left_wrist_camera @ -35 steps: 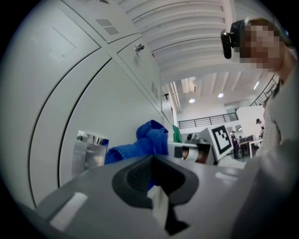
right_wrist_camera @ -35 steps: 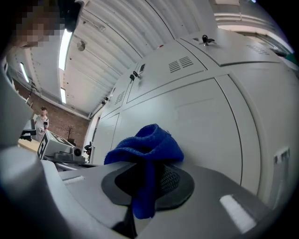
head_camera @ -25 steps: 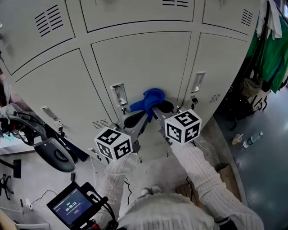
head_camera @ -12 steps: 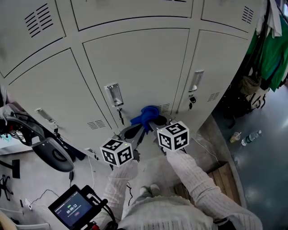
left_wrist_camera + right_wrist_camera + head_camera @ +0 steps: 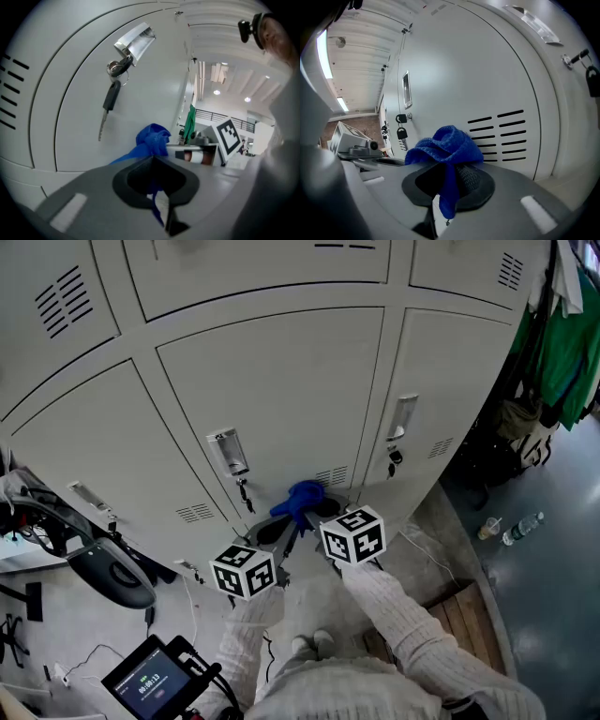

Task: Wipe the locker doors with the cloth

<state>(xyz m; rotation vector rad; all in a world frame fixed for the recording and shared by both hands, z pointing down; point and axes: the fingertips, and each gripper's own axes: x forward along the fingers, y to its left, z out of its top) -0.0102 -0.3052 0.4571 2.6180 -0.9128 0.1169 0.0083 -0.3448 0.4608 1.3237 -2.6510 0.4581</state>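
Blue bunched cloth [image 5: 302, 498] slid down grey steel locker door [image 5: 281, 390] to its louvre slots [image 5: 330, 476]. Left gripper [image 5: 156, 180] and right gripper [image 5: 447, 183] both clamp it. Stroke likely ending.

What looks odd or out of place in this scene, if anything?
The blue cloth is bunched into a wad, pinched by both the left gripper and the right gripper, not spread flat. Also, a key hangs in the middle locker door lock.
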